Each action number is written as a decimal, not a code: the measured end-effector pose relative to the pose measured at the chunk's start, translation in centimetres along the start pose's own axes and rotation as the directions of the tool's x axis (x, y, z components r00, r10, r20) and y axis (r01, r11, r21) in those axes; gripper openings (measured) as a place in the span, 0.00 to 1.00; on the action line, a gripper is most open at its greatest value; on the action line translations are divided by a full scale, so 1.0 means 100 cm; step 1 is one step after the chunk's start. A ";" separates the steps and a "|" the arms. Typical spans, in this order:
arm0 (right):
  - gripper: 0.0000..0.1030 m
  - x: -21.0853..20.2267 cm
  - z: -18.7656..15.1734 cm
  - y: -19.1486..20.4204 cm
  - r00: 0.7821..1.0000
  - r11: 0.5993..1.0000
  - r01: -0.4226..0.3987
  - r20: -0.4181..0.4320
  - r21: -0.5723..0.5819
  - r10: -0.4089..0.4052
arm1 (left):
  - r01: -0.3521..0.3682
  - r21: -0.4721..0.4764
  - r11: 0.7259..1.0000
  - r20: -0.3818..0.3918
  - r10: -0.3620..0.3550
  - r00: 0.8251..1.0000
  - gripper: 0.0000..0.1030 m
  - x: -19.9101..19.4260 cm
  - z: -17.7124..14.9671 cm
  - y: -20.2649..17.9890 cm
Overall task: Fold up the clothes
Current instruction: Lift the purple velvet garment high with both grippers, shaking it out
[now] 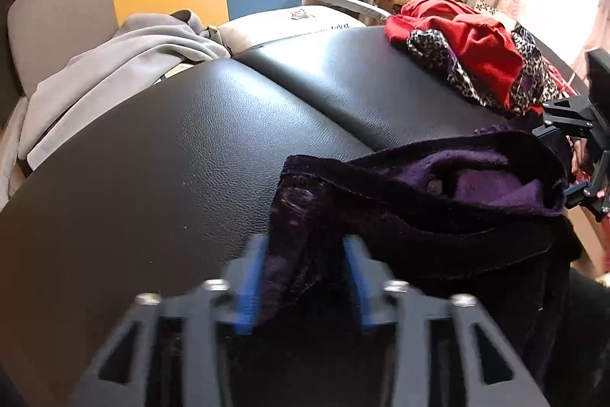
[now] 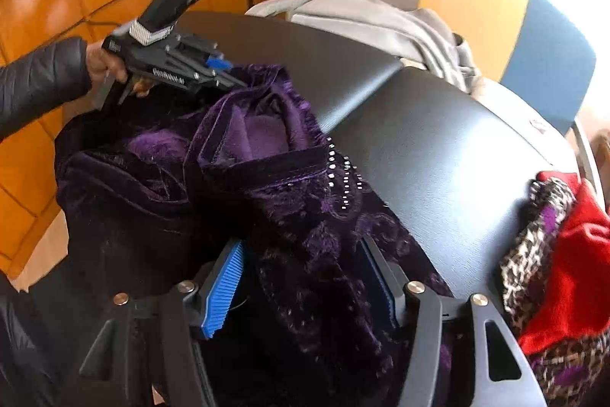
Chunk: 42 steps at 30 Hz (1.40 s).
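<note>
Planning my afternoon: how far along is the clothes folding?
Nothing looks folded. The dark purple velvet garment lies bunched between both grippers' open jaws, left gripper, right gripper. A red and leopard-print pile and a crumpled grey garment remain.

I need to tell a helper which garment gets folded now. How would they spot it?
Find the black padded table. At its near edge, between the two grippers, lies the purple velvet garment. Unlike the red and leopard-print pile and the grey garment farther off, it is dark purple with small silver studs.
</note>
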State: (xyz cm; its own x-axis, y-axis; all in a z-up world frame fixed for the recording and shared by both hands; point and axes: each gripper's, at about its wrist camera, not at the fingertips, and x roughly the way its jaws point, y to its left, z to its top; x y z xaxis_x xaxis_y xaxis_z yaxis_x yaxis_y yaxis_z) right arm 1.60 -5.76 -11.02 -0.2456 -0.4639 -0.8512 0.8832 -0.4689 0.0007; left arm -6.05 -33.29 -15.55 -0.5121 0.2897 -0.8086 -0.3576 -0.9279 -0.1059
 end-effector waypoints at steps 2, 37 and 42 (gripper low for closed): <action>0.61 0.012 0.003 0.000 1.000 1.000 -0.017 -0.022 -0.003 0.017 | 0.021 -0.010 1.000 -0.020 -0.021 1.000 0.60 0.009 0.001 0.001; 0.05 -0.293 -0.002 0.048 0.637 0.916 0.184 0.667 0.356 -0.387 | -0.346 -0.212 0.914 0.795 0.367 0.482 0.05 -0.383 -0.067 -0.269; 0.22 -0.278 0.019 0.029 0.708 0.959 0.065 0.664 0.276 -0.239 | -0.341 -0.243 0.908 0.741 0.401 0.539 0.05 -0.361 -0.039 -0.237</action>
State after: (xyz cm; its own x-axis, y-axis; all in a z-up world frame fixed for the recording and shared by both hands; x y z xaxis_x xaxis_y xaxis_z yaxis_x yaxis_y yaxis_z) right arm 10.24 4.35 13.67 -0.6502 -0.7160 -0.2543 0.7211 -0.6869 0.0903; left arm 23.98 -22.66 13.89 -0.9979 -0.0417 -0.0496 0.0398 -0.9984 0.0393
